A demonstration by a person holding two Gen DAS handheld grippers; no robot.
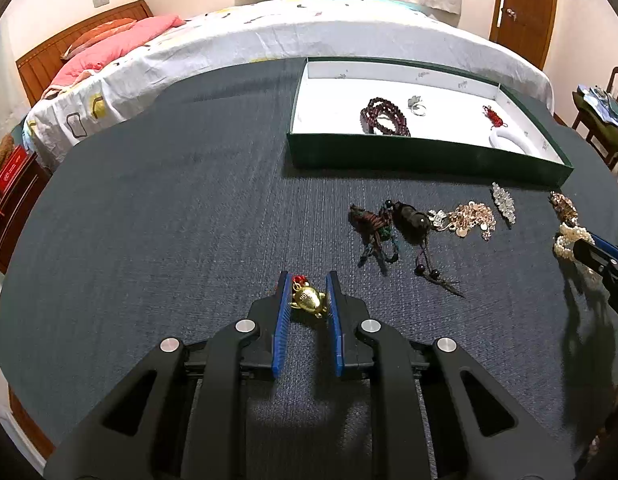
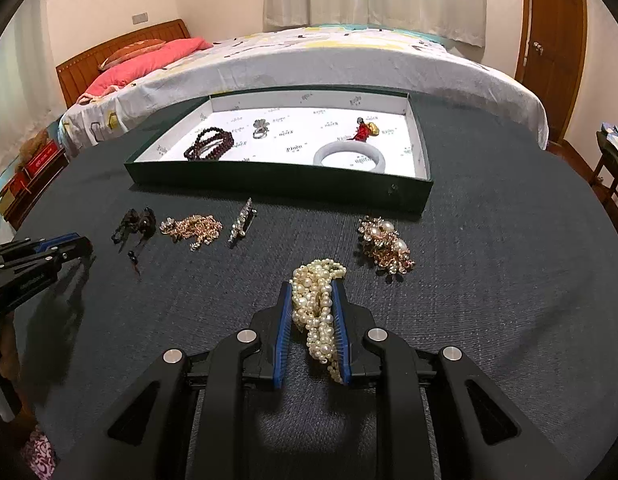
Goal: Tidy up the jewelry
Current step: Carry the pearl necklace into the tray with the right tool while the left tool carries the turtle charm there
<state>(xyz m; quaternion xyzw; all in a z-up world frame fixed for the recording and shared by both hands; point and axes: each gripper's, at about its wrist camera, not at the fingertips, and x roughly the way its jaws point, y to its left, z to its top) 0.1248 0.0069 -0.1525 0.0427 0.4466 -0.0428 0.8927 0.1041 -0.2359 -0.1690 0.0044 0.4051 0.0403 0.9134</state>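
My left gripper (image 1: 307,282) straddles a gold charm with a red knot (image 1: 308,299) on the dark table; its jaws stand apart, touching or nearly touching the charm. My right gripper (image 2: 311,289) has a bundle of pearl strands (image 2: 318,300) between its pads, the jaws close against it. The green tray with a white floor (image 2: 413,194) holds a dark red bead bracelet (image 2: 209,145), a silver ring (image 2: 261,129), a red and gold charm (image 2: 366,129) and a white bangle (image 2: 350,158).
On the table before the tray lie dark tasselled pieces (image 2: 137,223), a gold chain heap (image 2: 193,229), a crystal clip (image 2: 241,224) and a pearl and gold brooch (image 2: 386,249). A bed (image 2: 329,60) stands behind the table; a chair (image 1: 605,120) is at the right.
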